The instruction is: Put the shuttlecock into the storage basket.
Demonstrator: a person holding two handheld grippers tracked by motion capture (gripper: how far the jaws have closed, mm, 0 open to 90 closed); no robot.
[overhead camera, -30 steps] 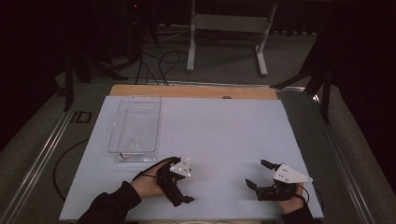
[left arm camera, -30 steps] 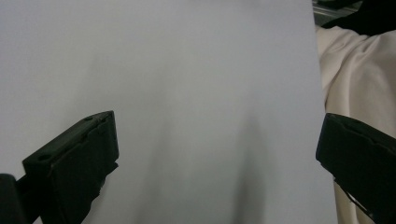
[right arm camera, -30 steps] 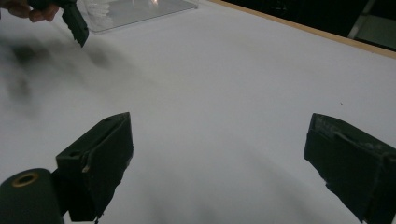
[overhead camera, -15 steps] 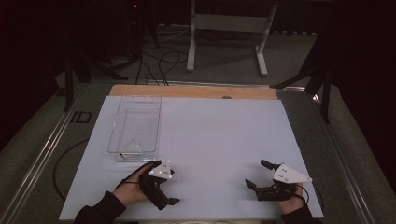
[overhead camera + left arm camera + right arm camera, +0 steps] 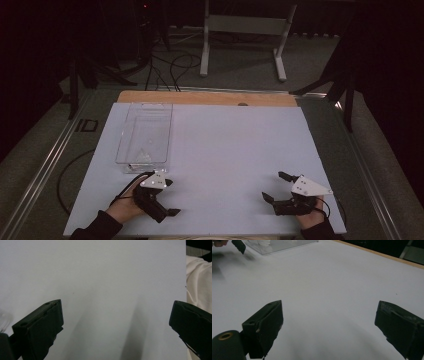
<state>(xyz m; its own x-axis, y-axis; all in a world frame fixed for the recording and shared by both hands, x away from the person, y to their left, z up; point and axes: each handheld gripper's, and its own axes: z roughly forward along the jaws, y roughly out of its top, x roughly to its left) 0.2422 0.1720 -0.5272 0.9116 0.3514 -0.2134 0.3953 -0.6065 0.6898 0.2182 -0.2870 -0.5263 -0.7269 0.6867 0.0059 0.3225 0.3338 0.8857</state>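
A clear plastic tray (image 5: 145, 137) lies at about ten o'clock on the white table (image 5: 230, 150), its long side running away from me, with something small and pale inside near its front end; I cannot tell from the high view what it is. Just beside the tray's near end, at seven o'clock, my left gripper (image 5: 170, 197) rests low over the table, my left hand (image 5: 131, 206) wrapped around it from behind and the forearm coming in from the bottom edge at a slant. Its jaws stand wide apart, holding nothing; in the left gripper view (image 5: 115, 322) bare table lies between them. Well apart, at five o'clock, my right gripper (image 5: 276, 186) sits in my right hand (image 5: 312, 216), wrist close to the table's near edge, the jaws pointed toward nine o'clock. They too are spread wide and empty, as the right gripper view (image 5: 329, 322) shows, with the tray's corner (image 5: 279, 245) far off at its upper left.
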